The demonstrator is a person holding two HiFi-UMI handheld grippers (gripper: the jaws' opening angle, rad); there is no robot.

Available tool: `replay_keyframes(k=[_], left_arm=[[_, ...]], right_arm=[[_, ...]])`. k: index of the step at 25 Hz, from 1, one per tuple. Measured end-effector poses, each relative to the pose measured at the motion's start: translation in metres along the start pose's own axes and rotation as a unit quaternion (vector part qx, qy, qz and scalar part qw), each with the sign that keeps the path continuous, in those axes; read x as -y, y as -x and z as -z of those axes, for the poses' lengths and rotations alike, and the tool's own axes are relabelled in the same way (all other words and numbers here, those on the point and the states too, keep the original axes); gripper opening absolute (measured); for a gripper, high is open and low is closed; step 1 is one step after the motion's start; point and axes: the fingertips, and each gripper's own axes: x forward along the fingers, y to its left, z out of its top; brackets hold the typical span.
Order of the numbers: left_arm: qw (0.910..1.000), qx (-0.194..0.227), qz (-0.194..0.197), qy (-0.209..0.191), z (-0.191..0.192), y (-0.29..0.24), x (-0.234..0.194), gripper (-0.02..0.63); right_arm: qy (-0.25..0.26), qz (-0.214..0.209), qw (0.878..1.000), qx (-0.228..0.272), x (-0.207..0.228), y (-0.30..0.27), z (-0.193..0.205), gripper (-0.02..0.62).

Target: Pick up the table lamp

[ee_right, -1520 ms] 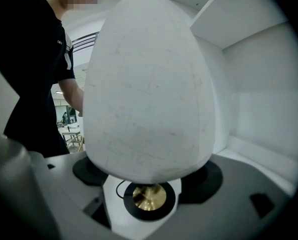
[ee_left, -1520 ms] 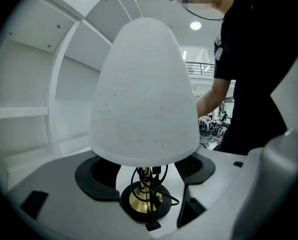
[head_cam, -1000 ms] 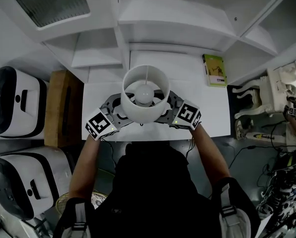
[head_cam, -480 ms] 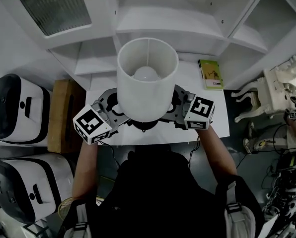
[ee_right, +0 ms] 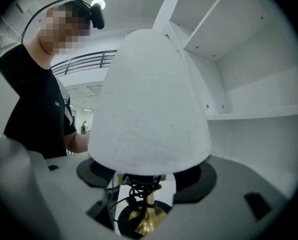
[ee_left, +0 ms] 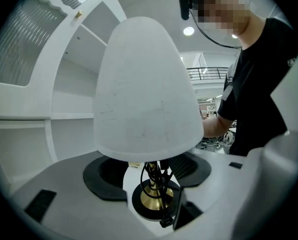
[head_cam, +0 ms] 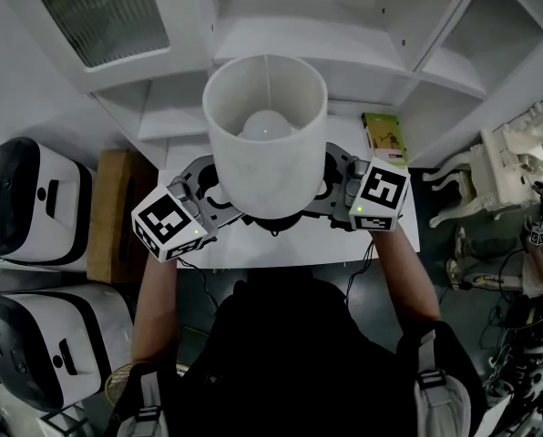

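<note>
Gripping the table lamp (head_cam: pixel 265 135) by its round black base (ee_left: pixel 138 207), held up clear of the white counter (head_cam: pixel 281 251): left tongs (ee_left: pixel 156 204) and right tongs (ee_right: pixel 139 211) from opposite sides, both just closed partway, clamped onto that base

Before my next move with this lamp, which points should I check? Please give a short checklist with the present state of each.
1. Grip: left gripper and right gripper have just closed their fingers on the black round base of the white-shaded, brass-stemmed table lamp: ok.
2. Lamp upright: ok.
3. Black cord bundled round the stem: ok.
4. Green book on the white table, apart from the lamp: ok.
5. Room between shade and white shelves above: cannot tell.
</note>
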Motion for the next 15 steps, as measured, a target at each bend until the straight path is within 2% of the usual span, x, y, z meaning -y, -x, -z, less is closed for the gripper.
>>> replay_keyframes(k=[15], left_arm=[[0.9999, -0.002, -0.005, -0.014, -0.0028, -0.0019, -0.0035, 0.256]], right_arm=[[0.003, 0.005, 1.0, 0.021, 0.0029, 0.0016, -0.003, 0.327]])
